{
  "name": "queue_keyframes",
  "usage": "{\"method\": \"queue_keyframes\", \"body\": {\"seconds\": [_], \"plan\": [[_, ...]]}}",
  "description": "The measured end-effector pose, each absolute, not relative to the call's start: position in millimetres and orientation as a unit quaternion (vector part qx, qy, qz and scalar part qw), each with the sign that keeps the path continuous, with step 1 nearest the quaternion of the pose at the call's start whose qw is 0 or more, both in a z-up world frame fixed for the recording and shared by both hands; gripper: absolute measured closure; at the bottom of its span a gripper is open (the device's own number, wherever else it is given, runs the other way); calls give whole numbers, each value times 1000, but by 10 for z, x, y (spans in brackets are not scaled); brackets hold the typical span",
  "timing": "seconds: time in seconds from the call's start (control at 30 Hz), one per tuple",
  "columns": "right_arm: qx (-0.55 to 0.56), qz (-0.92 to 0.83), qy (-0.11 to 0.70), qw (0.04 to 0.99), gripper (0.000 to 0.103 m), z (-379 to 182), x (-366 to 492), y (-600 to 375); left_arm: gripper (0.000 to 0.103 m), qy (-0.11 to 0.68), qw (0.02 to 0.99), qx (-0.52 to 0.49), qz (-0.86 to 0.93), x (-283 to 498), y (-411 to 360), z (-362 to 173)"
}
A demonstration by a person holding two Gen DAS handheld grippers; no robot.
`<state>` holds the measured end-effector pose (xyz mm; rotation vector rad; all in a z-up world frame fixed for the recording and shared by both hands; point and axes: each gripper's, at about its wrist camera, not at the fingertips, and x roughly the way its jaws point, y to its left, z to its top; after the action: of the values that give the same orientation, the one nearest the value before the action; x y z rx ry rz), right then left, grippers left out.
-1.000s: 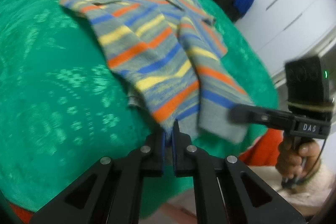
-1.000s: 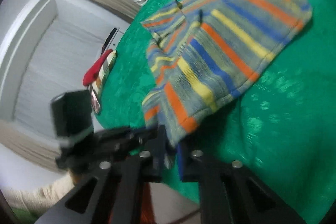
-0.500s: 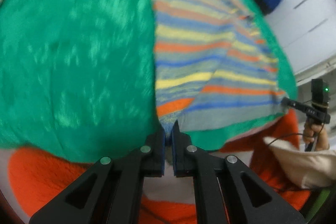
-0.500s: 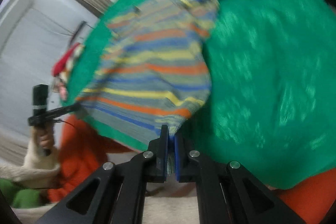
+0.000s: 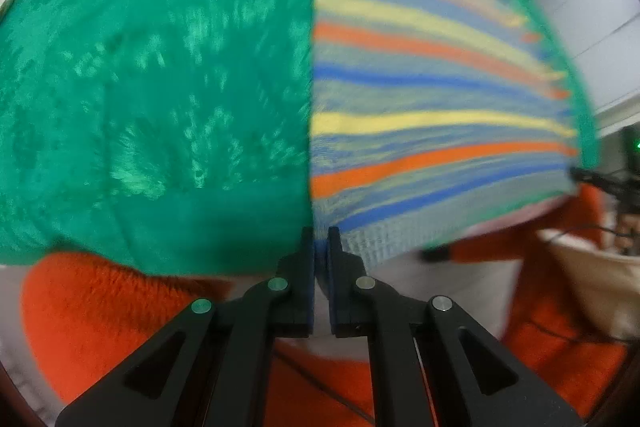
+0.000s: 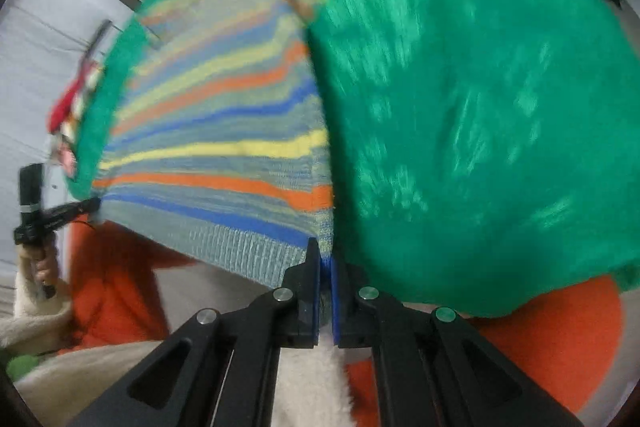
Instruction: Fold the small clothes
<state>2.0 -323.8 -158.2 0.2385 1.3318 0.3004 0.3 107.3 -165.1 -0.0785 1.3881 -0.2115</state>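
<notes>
Soft, light striped sweater (image 5: 420, 131): left tool (image 5: 319, 247) and right tool (image 6: 327, 259) each clamp a hem corner at green blanket's (image 5: 140, 87) near edge.

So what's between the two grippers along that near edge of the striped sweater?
Only the striped sweater itself: its ribbed hem stretches from the right gripper to the left gripper, clearest in the right wrist view.

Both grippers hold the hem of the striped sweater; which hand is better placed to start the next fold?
Neither clearly. The left gripper and the right gripper each pinch one hem corner of the striped sweater, stretched flat over the green cloth; probably both move together.
</notes>
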Motion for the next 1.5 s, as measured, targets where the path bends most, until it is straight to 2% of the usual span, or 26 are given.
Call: {"method": "queue_keyframes", "body": {"seconds": [0.07,0.23,0.33,0.37,0.4,0.43,0.47,0.5,0.53,0.6,0.67,0.73,0.87,1.07,1.1,1.13,1.27,1.4,1.47,1.5], "plan": [[96,129,625,764,100,-1793,62,-3170,100,644,760,-30,-87,44,1043,-1782],[129,119,620,765,100,-1867,86,-3242,99,636,768,-16,-69,32,971,-1833],[146,119,617,764,100,-1891,69,-3275,95,627,777,-5,-56,-43,901,-1776],[149,120,617,764,98,-1877,62,-3298,88,625,778,-2,-56,-78,894,-1734],[156,127,617,761,91,-1851,37,-3316,82,622,781,5,-53,-135,889,-1660],[163,134,618,758,82,-1847,10,-3362,71,615,787,16,-46,-210,899,-1562],[168,139,620,754,75,-1799,-24,-3387,65,607,793,22,-41,-253,916,-1474],[166,137,619,756,66,-1734,-45,-3422,64,595,802,25,-37,-309,945,-1344],[160,132,613,762,64,-1642,-64,-3487,63,584,811,23,-35,-337,982,-1228],[130,114,595,785,64,-1385,-35,-3597,53,554,832,10,-25,-342,1072,-963],[88,96,570,812,63,-1129,92,-3648,34,510,860,-9,-10,-279,1129,-715],[44,87,541,835,61,-891,318,-3642,28,467,884,-35,8,-162,1185,-642],[28,133,493,859,61,-689,1047,-3471,28,415,906,-73,37,141,1345,-832],[62,155,508,845,61,-1140,2129,-3161,28,428,896,-101,59,124,1384,-1332],[76,156,513,841,65,-1228,2248,-3152,28,436,893,-94,63,129,1395,-1374],[87,161,523,832,101,-1324,2343,-3137,29,442,890,-83,74,120,1437,-1407],[2,93,513,854,99,-1281,2502,-3153,28,431,891,-113,88,69,1586,-1400],[-14,103,522,847,97,-1377,2553,-3236,28,445,883,-115,90,174,1585,-1473],[-26,110,522,846,82,-1353,2522,-3214,28,446,884,-104,93,182,1553,-1469],[-35,102,526,843,62,-1321,2515,-3219,28,445,885,-102,93,177,1542,-1465]]}}
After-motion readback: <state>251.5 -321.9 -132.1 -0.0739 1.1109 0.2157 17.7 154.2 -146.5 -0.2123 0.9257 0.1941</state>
